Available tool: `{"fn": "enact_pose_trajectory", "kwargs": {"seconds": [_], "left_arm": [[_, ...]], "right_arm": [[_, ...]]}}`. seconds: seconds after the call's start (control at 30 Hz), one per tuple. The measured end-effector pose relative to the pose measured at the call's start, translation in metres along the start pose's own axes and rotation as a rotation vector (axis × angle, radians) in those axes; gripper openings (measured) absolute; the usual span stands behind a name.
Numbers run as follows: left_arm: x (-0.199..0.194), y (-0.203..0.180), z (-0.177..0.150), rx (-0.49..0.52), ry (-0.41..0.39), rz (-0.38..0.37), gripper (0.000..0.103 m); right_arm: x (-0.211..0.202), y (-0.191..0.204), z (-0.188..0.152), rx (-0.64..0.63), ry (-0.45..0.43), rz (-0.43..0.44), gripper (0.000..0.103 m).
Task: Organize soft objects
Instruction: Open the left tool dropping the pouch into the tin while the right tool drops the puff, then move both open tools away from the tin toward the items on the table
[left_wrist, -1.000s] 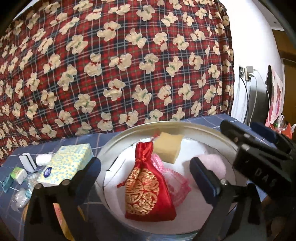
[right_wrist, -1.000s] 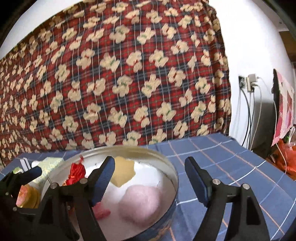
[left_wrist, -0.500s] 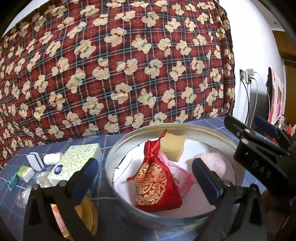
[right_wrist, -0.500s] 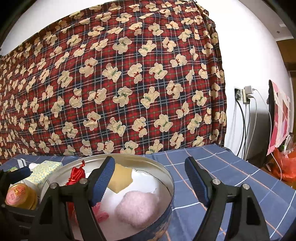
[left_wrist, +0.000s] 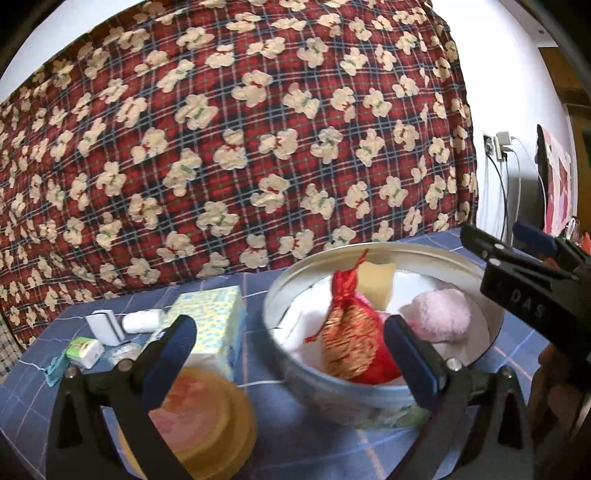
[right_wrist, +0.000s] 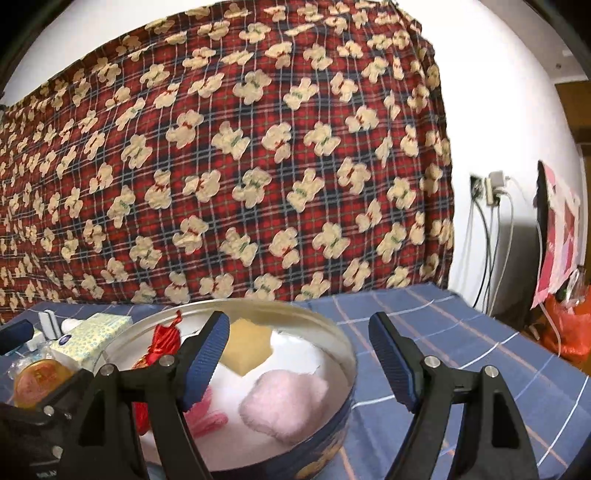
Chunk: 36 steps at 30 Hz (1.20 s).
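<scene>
Silver round tin (left_wrist: 369, 400): sitting on the blue checked tablecloth (right_wrist: 461, 339), its white-lined inside holding all the soft things.
Red and gold drawstring pouch (left_wrist: 349, 336): leaning upright in the near-left part of the tin, its tied neck pointing up toward the far rim.
Yellow sponge block (left_wrist: 376, 282): lying at the back of the tin, just behind the pouch.
Pale pink fluffy puff (right_wrist: 284, 400): resting on the white lining toward the tin's right side.
Pink frilly fabric piece (right_wrist: 205, 415): lying low in the tin, partly hidden behind a blue pad in the right wrist view.
Left gripper (left_wrist: 290, 356): hovering in front of the tin with its blue-padded jaws standing wide apart, nothing between the pads.
Right gripper (right_wrist: 299, 356): hanging beside the tin's right rim, jaws spread wide and gripping nothing.
Patterned tissue box (left_wrist: 214, 319): standing just left of the tin.
Round yellow-lidded jar (left_wrist: 199, 417): sitting in front of the tissue box, blurred.
Red plaid bear-print cloth (left_wrist: 236, 140): hanging behind the table.
</scene>
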<state>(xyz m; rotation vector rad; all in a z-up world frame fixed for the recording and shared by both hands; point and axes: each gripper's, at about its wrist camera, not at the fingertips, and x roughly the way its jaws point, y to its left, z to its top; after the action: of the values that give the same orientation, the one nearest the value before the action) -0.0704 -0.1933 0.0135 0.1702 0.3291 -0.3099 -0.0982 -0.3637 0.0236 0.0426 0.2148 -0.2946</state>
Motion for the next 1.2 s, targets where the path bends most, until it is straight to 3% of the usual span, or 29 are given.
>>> {"fn": "enact_pose_trajectory", "kwargs": {"seconds": [0.4, 0.8, 1.2], "left_arm": [[-0.009, 0.039, -0.013, -0.04, 0.016, 0.038, 0.102], [-0.023, 0.075, -0.022, -0.056, -0.006, 0.09, 0.102], [-0.025, 0.147, -0.036, -0.133, 0.04, 0.174, 0.102]], "right_arm": [[-0.008, 0.025, -0.008, 0.103, 0.065, 0.04, 0.08], [-0.024, 0.076, -0.014, 0.125, 0.061, 0.099, 0.08], [-0.025, 0.154, -0.021, 0.012, 0.112, 0.228, 0.08]]}}
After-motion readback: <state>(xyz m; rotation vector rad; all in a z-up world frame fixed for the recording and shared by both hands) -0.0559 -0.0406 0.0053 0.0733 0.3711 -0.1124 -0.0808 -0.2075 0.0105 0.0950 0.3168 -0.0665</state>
